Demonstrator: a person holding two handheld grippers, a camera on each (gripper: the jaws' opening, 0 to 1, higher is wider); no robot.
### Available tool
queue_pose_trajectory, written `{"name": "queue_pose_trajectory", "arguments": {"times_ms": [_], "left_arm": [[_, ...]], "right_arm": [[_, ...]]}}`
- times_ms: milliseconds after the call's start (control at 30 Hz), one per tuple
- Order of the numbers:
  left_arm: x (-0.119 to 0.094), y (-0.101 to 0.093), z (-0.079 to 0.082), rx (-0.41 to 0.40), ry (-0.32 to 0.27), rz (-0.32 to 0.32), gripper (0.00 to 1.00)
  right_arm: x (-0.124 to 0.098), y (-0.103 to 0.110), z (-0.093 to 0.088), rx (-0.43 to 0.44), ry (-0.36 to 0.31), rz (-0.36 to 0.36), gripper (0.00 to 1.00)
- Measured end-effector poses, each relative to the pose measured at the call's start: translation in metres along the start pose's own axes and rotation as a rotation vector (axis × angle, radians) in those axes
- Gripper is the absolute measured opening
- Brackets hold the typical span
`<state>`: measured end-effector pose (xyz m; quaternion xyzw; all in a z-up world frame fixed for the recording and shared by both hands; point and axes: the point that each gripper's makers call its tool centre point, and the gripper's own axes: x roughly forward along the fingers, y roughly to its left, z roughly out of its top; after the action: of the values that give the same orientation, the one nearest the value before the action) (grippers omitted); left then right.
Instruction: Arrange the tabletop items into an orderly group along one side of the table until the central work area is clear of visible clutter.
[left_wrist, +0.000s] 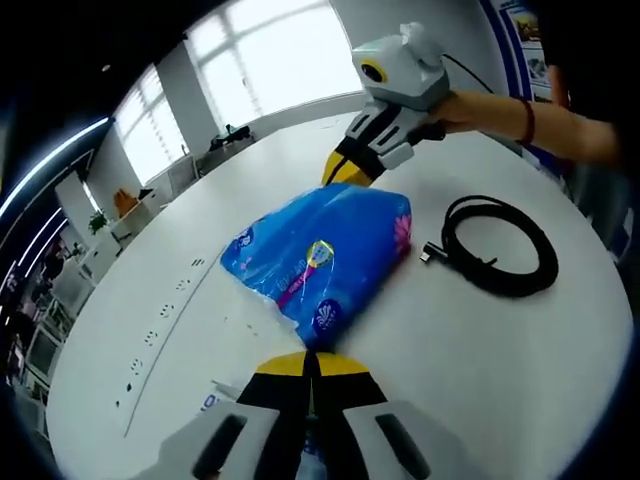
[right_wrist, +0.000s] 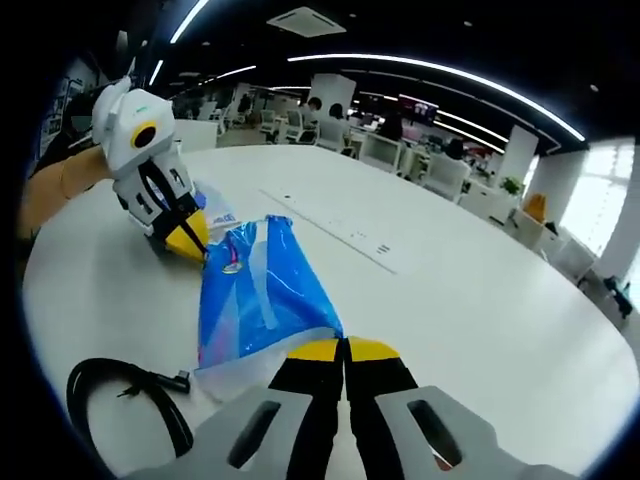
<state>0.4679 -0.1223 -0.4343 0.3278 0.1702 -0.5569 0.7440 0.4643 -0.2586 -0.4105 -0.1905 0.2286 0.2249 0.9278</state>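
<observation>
The blue pack (left_wrist: 320, 255) lies on the white table (left_wrist: 480, 370), between the two grippers. Each one holds an end of it, most likely so the soft pack can be lifted or slid without sagging.

In the left gripper view, the left gripper (left_wrist: 311, 364) has its yellow tips pressed together on the near edge of the pack. The right gripper (left_wrist: 352, 168) bites the far edge, straight ahead of the left one. A person's hand (left_wrist: 470, 108) holds it, with the arm reaching in from the right.

In the right gripper view, the right gripper's tips are squeezed together on the clear edge of the pack just in front of them. The left gripper sits at the far end of the pack, tipped down so its tips meet the table.

A black cable (left_wrist: 497, 243) lies coiled on the table, off to the right of the left gripper, near the pack but not touching it. It has not been tidied yet.
</observation>
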Motion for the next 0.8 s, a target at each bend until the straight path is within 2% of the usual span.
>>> {"name": "queue_pose_trajectory", "arguments": {"times_ms": [300,467,567,700,733,800], "left_arm": [[-0.006,-0.007,0.005,-0.016,-0.013,0.0,0.0],[-0.006,-0.018,0.007,-0.015,-0.015,-0.012,0.0],[-0.014,-0.02,0.004,0.01,0.005,0.001,0.0],[-0.022,-0.008,0.004,-0.009,-0.009,0.032,0.0],[-0.024,0.002,0.005,-0.015,-0.018,0.077,0.0],[-0.025,0.003,0.007,-0.029,-0.036,0.064,0.0]], "right_arm": [[-0.003,-0.001,0.007,0.026,-0.022,0.001,0.0],[-0.001,0.004,0.014,0.039,-0.039,0.019,0.0],[0.0,0.004,0.012,-0.007,-0.016,0.008,0.0],[0.001,0.005,0.008,0.006,-0.014,0.027,0.0],[0.001,0.005,0.007,0.008,-0.013,0.029,0.0],[0.001,0.006,0.005,0.003,-0.004,0.031,0.0]]}}
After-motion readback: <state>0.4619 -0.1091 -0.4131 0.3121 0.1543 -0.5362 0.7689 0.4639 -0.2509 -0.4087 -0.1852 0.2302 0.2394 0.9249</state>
